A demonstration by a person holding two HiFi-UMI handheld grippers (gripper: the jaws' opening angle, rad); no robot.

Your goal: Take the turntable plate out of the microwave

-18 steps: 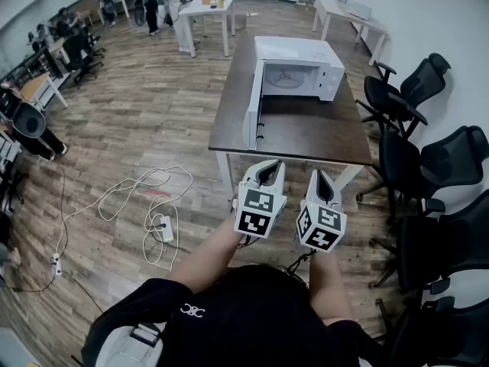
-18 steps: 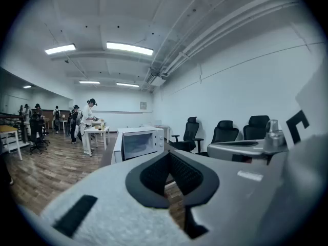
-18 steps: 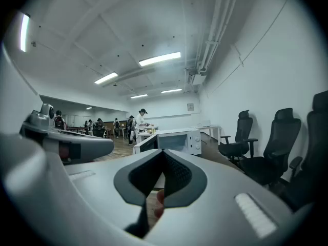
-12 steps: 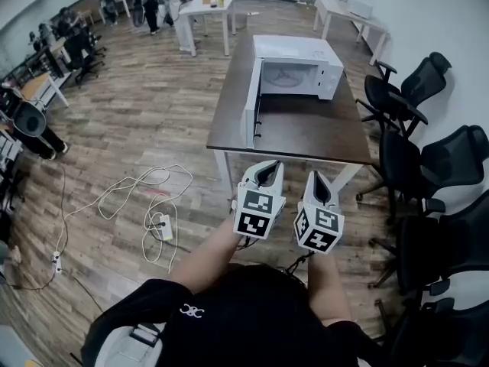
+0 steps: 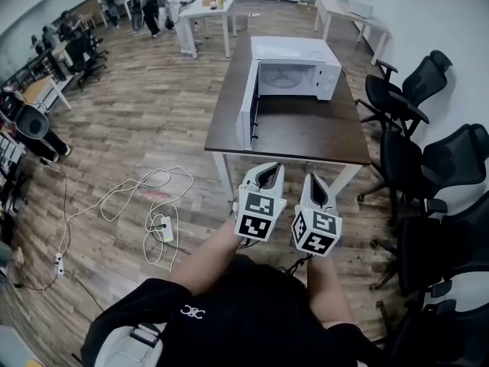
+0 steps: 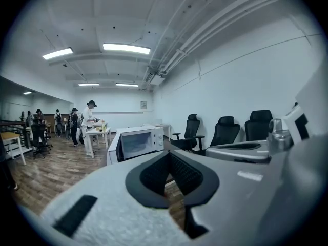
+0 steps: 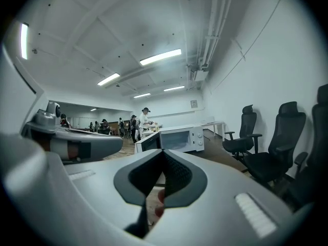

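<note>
Head view showed left tongs (image 5: pixel 267 173) and right tongs (image 5: pixel 315 182) pressed together, empty, well apart from the bench (image 5: pixel 306 132). The turntable plate (image 5: pixel 284 80) lay inside the open microwave (image 5: pixel 294 52). This was probably the approach step; the next move called for closing in and spreading the tongs.

Holding left gripper (image 5: pixel 267 169) and right gripper (image 5: pixel 315 180) side by side, slightly apart, short of the near edge of a dark table (image 5: pixel 306 136). Ahead of the jaws, well beyond them: a white microwave (image 5: pixel 302 52), door (image 5: pixel 246 113) swung open leftward (turntable plate (image 5: pixel 284 79) faintly visible inside). Right of the jaws, black office chairs (image 5: pixel 397 102); left of them, white cables (image 5: pixel 145 193) on the wooden floor.
</note>
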